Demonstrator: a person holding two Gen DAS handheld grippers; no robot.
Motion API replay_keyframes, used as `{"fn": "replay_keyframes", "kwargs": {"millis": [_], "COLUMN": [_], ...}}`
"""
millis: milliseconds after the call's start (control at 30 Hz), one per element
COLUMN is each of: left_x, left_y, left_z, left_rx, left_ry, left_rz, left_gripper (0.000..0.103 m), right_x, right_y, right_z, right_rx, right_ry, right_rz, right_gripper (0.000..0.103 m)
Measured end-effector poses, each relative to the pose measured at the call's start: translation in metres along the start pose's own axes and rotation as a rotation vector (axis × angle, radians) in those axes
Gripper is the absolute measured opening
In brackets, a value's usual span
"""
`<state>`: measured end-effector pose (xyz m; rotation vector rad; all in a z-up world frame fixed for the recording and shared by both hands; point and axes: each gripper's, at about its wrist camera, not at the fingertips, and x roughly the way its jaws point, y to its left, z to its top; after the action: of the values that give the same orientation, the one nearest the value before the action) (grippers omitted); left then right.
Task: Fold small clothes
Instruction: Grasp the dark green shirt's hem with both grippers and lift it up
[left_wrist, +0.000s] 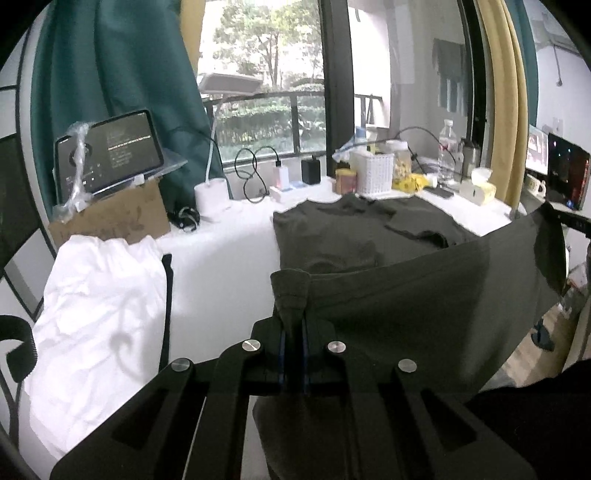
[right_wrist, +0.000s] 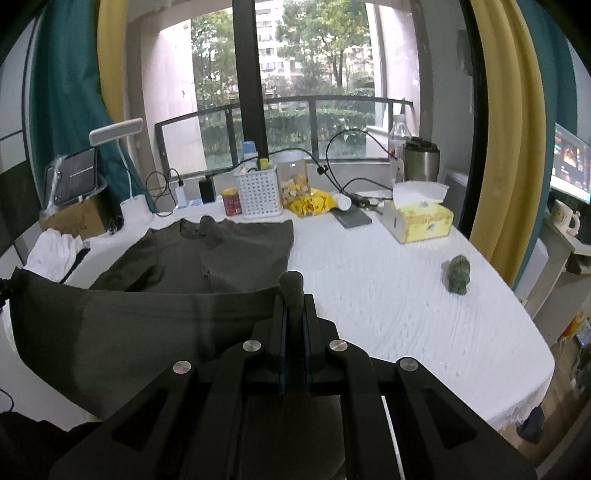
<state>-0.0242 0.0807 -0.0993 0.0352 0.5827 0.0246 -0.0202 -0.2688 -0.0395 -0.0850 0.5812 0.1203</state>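
Note:
A dark olive shirt (left_wrist: 354, 229) lies on the white tablecloth, collar toward the window; it also shows in the right wrist view (right_wrist: 221, 251). Its near hem is lifted off the table and stretched between both grippers. My left gripper (left_wrist: 293, 317) is shut on the hem's left corner. My right gripper (right_wrist: 293, 306) is shut on the hem's right corner, with a bunch of cloth sticking out above the fingertips. The raised hem (left_wrist: 424, 295) hides the shirt's lower part.
White clothes (left_wrist: 99, 302) lie at the left on a chair. Along the back stand a tablet on a cardboard box (left_wrist: 110, 218), chargers, a white basket (right_wrist: 258, 192), a bottle and a tissue box (right_wrist: 417, 219). A small green figure (right_wrist: 458, 275) sits on the tablecloth (right_wrist: 406, 314) at the right.

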Motion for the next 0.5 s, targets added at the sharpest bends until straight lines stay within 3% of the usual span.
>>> {"fn": "replay_keyframes", "kwargs": {"millis": [500], "left_x": [0.016], "left_y": [0.008], "left_z": [0.048], "left_rx": [-0.051], "left_ry": [-0.063], "left_rz": [-0.026], "left_gripper": [0.005], "right_x": [0.005], "right_y": [-0.006], "right_z": [0.033], "right_rx": [0.02], "right_ry": [-0.033], "right_rz": [-0.01], "right_gripper": [0.008]}}
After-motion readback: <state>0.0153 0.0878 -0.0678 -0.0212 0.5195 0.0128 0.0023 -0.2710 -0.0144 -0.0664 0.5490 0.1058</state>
